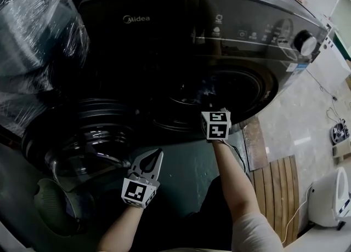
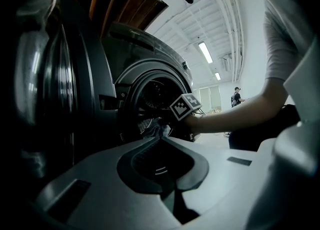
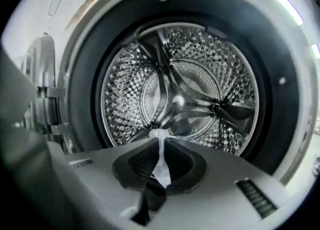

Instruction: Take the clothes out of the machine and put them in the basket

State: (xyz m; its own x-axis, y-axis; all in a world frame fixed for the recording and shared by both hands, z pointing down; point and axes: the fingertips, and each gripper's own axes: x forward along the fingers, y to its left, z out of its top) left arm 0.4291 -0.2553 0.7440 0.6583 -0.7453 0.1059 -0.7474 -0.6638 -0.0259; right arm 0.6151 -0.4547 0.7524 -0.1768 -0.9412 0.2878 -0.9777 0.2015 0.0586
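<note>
Right gripper (image 3: 159, 136) jaws are pressed together on a thin strip of white cloth (image 3: 161, 161). The strip runs up between the pads and bunches into a small wad at the tips. The cloth hangs at the mouth of the washing machine (image 1: 164, 21), just in front of the perforated steel drum (image 3: 200, 74), whose paddles catch the light. From the head view the gripper's marker cube (image 1: 215, 124) sits at the dark opening, on the end of a bare forearm (image 1: 237, 185).

Left gripper (image 1: 158, 153) is held lower and nearer the person, its jaws closed tip to tip and empty. It points toward the same opening and is apart from the right gripper. It hovers just beside the round glass door (image 1: 88, 136), which stands swung open to the left.

Above the opening, the dark grey front-loader carries the Midea name and a control panel with a white dial (image 1: 307, 43). A bulky load wrapped in clear plastic (image 1: 33, 26) stands at the left, and a wooden slatted board (image 1: 277, 190) lies on the pale floor at the right.
</note>
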